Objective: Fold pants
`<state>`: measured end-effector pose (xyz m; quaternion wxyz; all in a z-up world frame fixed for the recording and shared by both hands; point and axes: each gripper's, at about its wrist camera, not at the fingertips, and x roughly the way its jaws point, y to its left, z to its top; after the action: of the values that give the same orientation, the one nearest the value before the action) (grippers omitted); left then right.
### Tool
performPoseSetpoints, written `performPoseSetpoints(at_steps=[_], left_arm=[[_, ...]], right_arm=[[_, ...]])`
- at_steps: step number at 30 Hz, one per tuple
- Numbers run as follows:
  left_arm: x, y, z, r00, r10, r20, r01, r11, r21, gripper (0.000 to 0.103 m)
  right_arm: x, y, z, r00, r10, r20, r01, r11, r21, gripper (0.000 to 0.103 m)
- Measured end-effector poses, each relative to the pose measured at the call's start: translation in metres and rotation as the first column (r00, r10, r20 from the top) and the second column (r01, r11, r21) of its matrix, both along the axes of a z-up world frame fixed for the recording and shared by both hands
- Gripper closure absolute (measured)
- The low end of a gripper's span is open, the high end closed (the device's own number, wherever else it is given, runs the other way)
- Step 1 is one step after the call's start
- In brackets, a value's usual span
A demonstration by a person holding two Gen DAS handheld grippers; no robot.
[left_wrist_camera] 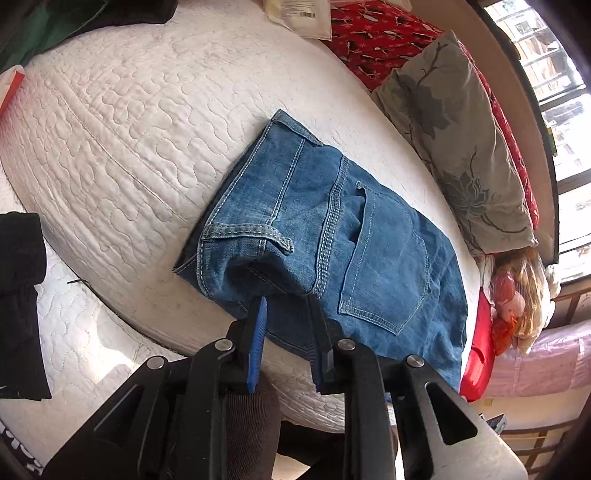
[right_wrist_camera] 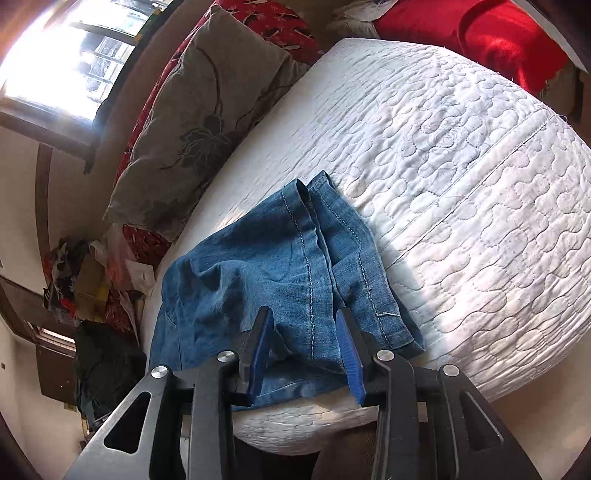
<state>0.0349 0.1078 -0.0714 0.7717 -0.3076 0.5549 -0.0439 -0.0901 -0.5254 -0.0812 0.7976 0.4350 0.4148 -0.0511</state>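
**Folded jeans on the quilted bed, both grippers parted**

The blue denim jeans (left_wrist_camera: 332, 236) lie folded on the white quilted bedspread (left_wrist_camera: 122, 140), near its front edge and beside the grey floral pillow (left_wrist_camera: 454, 147).

The left wrist view shows the waist end: waistband, belt loop, heavy seat seam and a back pocket facing up. The long axis of the bundle runs from the waistband, away from the pillow, towards the pillow side. Only this view shows a pale packet with a barcode label (left_wrist_camera: 299, 14) beyond the bed; its print is too small to read. A black garment (left_wrist_camera: 22, 273) lies at the bedspread's near-left edge.

The right wrist view shows the other end of the jeans (right_wrist_camera: 280, 273): two stitched leg hems stacked, pointing away from the camera across the bedspread (right_wrist_camera: 461, 155).

The left gripper (left_wrist_camera: 286, 306) stands released, jaws narrowly apart over the denim edge. The right gripper (right_wrist_camera: 304, 321) is also released, jaws wider, denim lying between them unpinched.
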Motion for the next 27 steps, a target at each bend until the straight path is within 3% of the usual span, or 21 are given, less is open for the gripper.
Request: performPoseSetpoints(at_steps=[4,10,13,18,25,26,27], left_arm=[[0.006,0.003,-0.006,0.999,0.034,-0.019,-0.035,0.999,-0.034,0.085],[0.019,-0.010,-0.007,0.998,0.044,-0.048,-0.048,0.994,-0.093,0.085],[0.022,-0.015,0.000,0.998,0.051,-0.030,-0.054,0.996,-0.071,0.085],[0.015,-0.017,-0.019,0.991,0.083,-0.103,-0.093,0.991,-0.101,0.080],[0.029,-0.018,-0.028,0.987,0.097,-0.128,-0.106,0.992,-0.068,0.080],[0.031,-0.020,-0.029,0.987,0.094,-0.131,-0.102,0.993,-0.053,0.080],[0.034,-0.021,-0.029,0.986,0.094,-0.135,-0.099,0.994,-0.036,0.080]], right_arm=[[0.004,0.007,-0.005,0.999,0.028,-0.024,-0.028,1.000,0.005,0.057],[0.006,0.012,-0.008,0.999,0.037,-0.036,-0.037,0.999,0.015,0.056],[0.004,0.011,-0.009,0.999,0.037,-0.037,-0.036,0.999,0.021,0.056],[0.003,0.008,-0.011,0.999,0.034,-0.034,-0.033,0.999,0.038,0.055],[0.005,0.007,-0.013,0.999,0.044,-0.031,-0.043,0.999,0.028,0.053],[0.006,0.008,-0.013,0.998,0.055,-0.028,-0.054,0.998,0.016,0.053],[0.007,0.010,-0.013,0.997,0.068,-0.027,-0.068,0.998,-0.008,0.060]])
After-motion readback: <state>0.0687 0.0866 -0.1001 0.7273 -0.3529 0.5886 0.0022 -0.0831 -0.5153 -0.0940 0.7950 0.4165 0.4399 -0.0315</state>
